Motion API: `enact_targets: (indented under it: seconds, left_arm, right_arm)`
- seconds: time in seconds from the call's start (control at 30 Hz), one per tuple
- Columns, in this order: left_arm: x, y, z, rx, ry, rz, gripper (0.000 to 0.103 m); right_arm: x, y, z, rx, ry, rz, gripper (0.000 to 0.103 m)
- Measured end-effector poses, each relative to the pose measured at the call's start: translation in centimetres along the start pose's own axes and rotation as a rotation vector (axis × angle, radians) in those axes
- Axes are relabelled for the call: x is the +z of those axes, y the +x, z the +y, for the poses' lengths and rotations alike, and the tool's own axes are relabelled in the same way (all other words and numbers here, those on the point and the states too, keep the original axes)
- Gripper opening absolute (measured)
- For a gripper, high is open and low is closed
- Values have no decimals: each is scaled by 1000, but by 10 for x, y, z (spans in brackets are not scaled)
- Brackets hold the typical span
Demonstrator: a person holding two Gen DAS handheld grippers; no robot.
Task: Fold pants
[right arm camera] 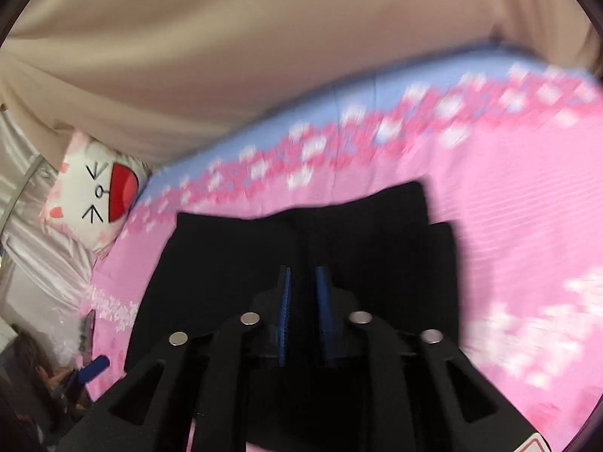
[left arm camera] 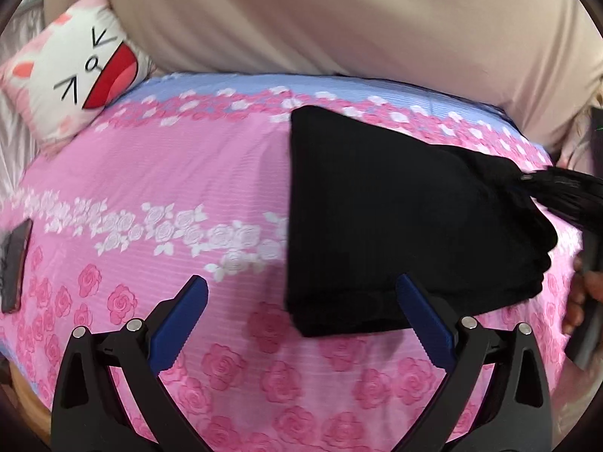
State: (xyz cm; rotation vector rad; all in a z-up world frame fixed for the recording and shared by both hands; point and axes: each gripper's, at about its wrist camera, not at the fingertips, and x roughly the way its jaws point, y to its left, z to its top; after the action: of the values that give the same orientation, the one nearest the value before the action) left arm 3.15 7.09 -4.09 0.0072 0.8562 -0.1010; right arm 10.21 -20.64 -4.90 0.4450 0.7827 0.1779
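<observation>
Folded black pants (left arm camera: pixel 395 218) lying on a bed covered by a pink sheet (left arm camera: pixel 188 173) printed with roses and edged by a blue band along its far side; in the left wrist view the garment forms a compact, roughly rectangular stack toward the right half of the bed, its near edge thick with layers and its right side bunched and lifted toward a blurred dark streak — the right gripper (right arm camera: pixel 303 293), seen there only as a smear. The left gripper (left arm camera: pixel 301 301) hangs above the sheet just in front of the stack, its blue fingers (left arm camera: pixel 188 320) spread wide with nothing between them; the right-hand finger overlaps the near edge of the pants in the picture, though whether it touches the cloth cannot be told. In the right wrist view the right gripper sits directly over the black fabric, its two blue fingers (right arm camera: pixel 324 312) drawn close with only a narrow gap; black cloth fills the background between them, and whether a fold is actually pinched cannot be told. A white cushion (left arm camera: pixel 79 75) with a cartoon face and a red mouth leans at the far left corner of the bed; a beige curtain (left arm camera: pixel 339 19) hangs behind it; a dark flat object (left arm camera: pixel 15 263) — possibly a phone — lies at the left edge of the sheet.
</observation>
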Motion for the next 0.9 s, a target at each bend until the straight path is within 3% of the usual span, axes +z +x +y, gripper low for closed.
enact_targets:
  seconds: [0.03,0.1,0.13,0.2,0.27,0.4,0.5,0.67,0.7,0.73,0.77,0.8,0.83,0.9]
  left_arm:
    - [-1,-1,-4,-8,6,0,98]
    - [-3,3,-6,-34,-1,26,98]
    - [-2,6,-6,-53,-13,42,98]
    - [-2,16,-5,-78,-50,77,98]
    - [-5,26,-9,-28,-41,109,98]
    - [-19,20,-17,34,101,91,98]
    - [-31,28,-24,118,187,98,98]
    - [-20,53,-25,114,180,69,98]
    - [-16,57,-21,98,159,60,98]
    - [-8,61,-15,65,127,59,98]
    - [-1,65,-9,31,90,67,95]
    - [6,65,-4,-25,64,72,79]
    - [12,63,1,-88,42,69,45]
    - [22,56,3,-80,42,65,33]
  right_arm:
    - [-7,-19,-4,-28,-14,-26,38]
    - [-21,-40,-20,-79,-8,-38,51]
    - [-28,-46,-30,-102,3,-39,52]
    - [-46,-59,-47,-129,16,-28,52]
    - [-66,-70,-58,-127,6,-22,52]
    - [-95,-68,-50,-218,-139,21,52]
    - [-112,-52,-49,-214,-166,70,54]
    - [-99,-30,-36,-200,-183,76,54]
    - [-96,-24,-35,-198,-182,79,51]
    - [-91,-20,-35,-189,-180,69,33]
    - [-86,-18,-36,-156,-160,71,23]
    - [-82,-18,-38,-124,-124,71,18]
    - [-79,-21,-37,-115,-106,58,15]
    - [-72,-38,-32,-79,-83,5,13]
